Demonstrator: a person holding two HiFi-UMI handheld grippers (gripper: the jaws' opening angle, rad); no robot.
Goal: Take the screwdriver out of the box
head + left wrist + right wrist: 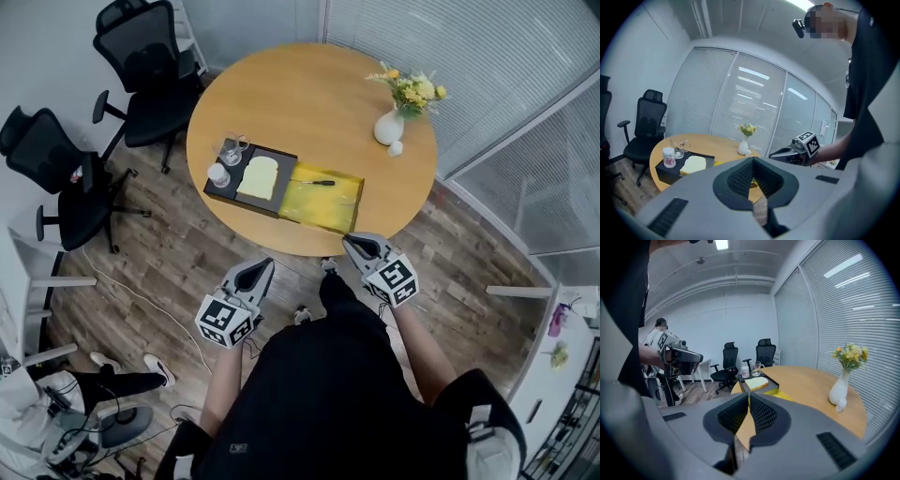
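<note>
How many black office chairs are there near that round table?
2. The nearer chair stands by the table's upper left edge in the head view; the farther chair sits further left on the wooden floor. More may be hidden outside the views.

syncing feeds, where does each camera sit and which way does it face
Head view: on the head, steeply down at the table, yellow box and screwdriver; torso, forearms, left gripper and right gripper show.
Left gripper view: on that gripper, along its shut jaws toward table and blinds; right gripper shows.
Right gripper view: on that gripper, along its shut jaws toward the chairs; left gripper shows.
Shared: all show the vase and black tray.
</note>
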